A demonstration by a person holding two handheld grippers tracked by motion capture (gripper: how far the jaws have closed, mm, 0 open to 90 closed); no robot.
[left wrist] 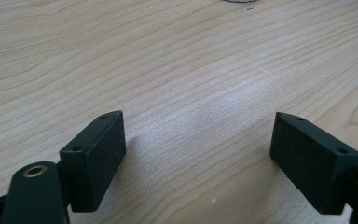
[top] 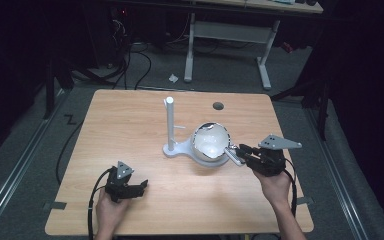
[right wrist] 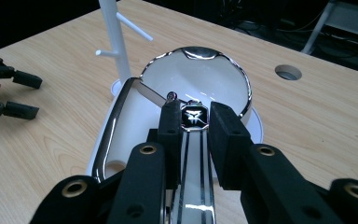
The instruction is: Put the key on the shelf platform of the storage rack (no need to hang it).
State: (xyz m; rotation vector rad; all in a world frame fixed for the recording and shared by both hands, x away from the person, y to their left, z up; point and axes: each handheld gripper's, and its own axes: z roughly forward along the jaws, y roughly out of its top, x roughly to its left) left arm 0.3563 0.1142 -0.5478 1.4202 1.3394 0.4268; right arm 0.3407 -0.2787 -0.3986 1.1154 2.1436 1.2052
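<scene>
Low in the high view, left of centre: left gripper (top: 139,187) resting on the counter (top: 130,130), held by a hand (top: 109,210) coming in from the bottom edge, black cable trailing beside the wrist. Jaws spread wide in the left gripper view, nothing between them but bare wood grain (left wrist: 196,93).

Lower right of the high view: right gripper (top: 239,151) in the other hand (top: 275,187), grey three-cornered plate on top, pointing toward the middle of the frame. Pinched on the handle (right wrist: 193,154) of a white cup (right wrist: 200,77), pads pressed against both sides of the handle just below its small black emblem in the right gripper view. Cup with a shiny silver rim, mouth turned toward that camera, white inside.

Centre of the high view: cup (top: 211,142) over the round white base (top: 180,149) of a stand, whether touching the base or just above it, cannot tell. White upright post (top: 170,122) rising from that base just left of the cup, short pegs (right wrist: 137,29) sticking out sideways.

Farther back, upper middle: round hole (top: 218,106) in the counter. Beyond the far edge: grey floor, cables, white legs of another table (top: 190,47).
</scene>
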